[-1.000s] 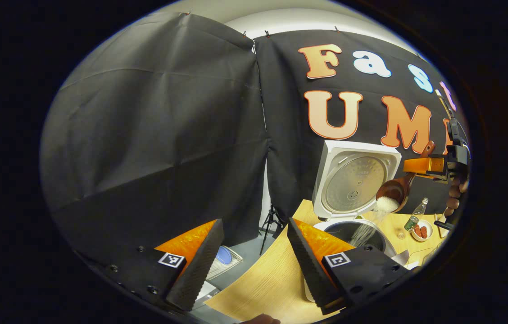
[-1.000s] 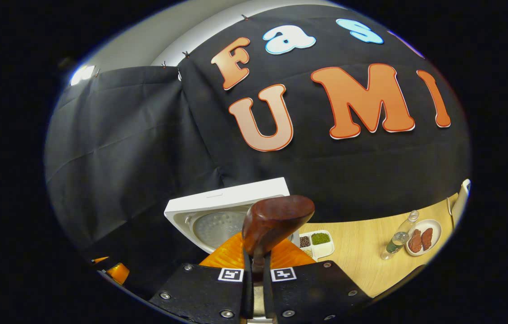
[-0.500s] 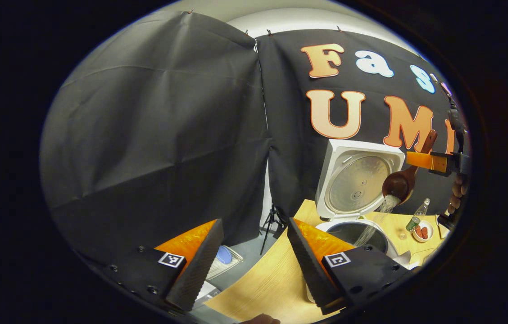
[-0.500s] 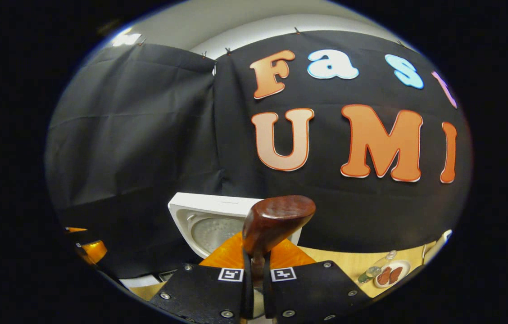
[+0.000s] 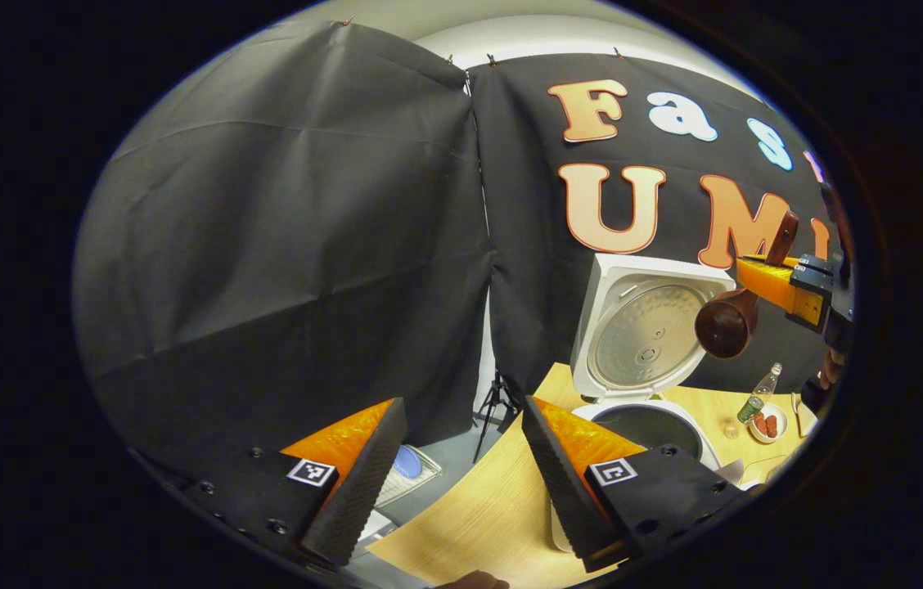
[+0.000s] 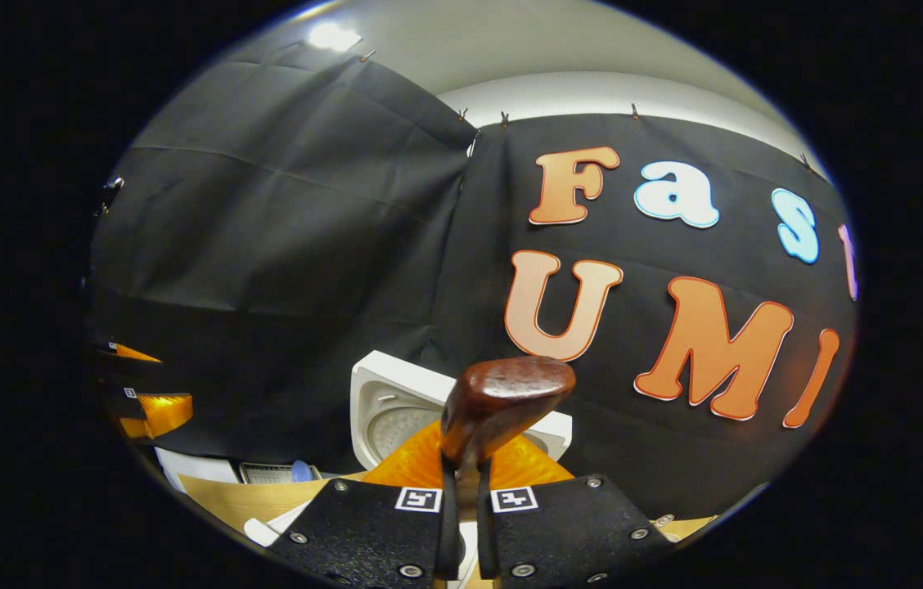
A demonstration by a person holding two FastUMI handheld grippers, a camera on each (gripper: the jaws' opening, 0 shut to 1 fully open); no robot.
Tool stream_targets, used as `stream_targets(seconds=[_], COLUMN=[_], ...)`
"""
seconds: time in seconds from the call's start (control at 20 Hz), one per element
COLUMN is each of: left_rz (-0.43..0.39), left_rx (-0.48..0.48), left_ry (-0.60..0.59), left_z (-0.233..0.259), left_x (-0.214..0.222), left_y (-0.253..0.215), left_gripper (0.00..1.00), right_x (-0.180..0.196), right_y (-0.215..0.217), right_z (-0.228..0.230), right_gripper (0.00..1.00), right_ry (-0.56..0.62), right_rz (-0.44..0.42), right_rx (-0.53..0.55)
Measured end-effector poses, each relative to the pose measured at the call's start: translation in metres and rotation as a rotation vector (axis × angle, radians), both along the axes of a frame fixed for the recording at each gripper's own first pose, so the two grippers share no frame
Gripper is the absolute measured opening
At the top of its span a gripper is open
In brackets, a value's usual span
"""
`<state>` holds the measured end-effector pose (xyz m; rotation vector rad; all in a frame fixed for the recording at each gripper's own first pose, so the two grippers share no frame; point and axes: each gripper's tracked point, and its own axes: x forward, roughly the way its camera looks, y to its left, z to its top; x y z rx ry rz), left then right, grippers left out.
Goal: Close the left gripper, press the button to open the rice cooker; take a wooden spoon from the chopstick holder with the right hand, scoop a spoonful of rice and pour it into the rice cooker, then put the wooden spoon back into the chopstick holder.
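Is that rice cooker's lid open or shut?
Open. The white lid stands upright behind the rice cooker, its metal inner plate facing forward and the dark pot showing below.

Light wooden tabletop [image 5: 486,515]; small white plate with red-brown food [image 5: 770,424] beside clear green-labelled bottle [image 5: 758,395] at far right; black tripod [image 5: 496,401] on grey floor; white wire basket [image 5: 404,474] with blue item.

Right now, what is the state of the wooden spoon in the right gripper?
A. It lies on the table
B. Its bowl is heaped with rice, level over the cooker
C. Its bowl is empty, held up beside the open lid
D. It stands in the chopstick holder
C: in the left gripper view the wooden spoon, clamped in the right gripper, shows a dark, empty bowl raised beside the open lid of the rice cooker.
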<state>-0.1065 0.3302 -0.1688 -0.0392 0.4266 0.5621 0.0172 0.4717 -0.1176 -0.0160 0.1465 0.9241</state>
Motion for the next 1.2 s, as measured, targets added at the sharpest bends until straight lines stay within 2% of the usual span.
stream_targets(seconds=[0.3, 0.55, 0.8, 1.2], left_rz=[-0.023, -0.075, -0.14, -0.195], left_rx=[0.009, -0.014, -0.005, 0.007], left_ry=[0.003, -0.007, -0.021, -0.03], left_z=[0.007, 0.014, 0.027, 0.038], left_x=[0.005, 0.026, 0.045, 0.063], left_y=[-0.03, -0.077, -0.125, -0.185], left_gripper=[0.97, 0.97, 0.97, 0.97], right_x=[0.01, 0.023, 0.039, 0.048], right_y=[-0.052, -0.113, -0.182, -0.29], right_z=[-0.011, -0.037, -0.061, -0.111], right_gripper=[0.08, 0.08, 0.08, 0.08], right_ry=[0.17, 0.277, 0.345, 0.453], right_rz=[-0.054, -0.117, -0.196, -0.326], right_rx=[0.056, 0.067, 0.075, 0.052])
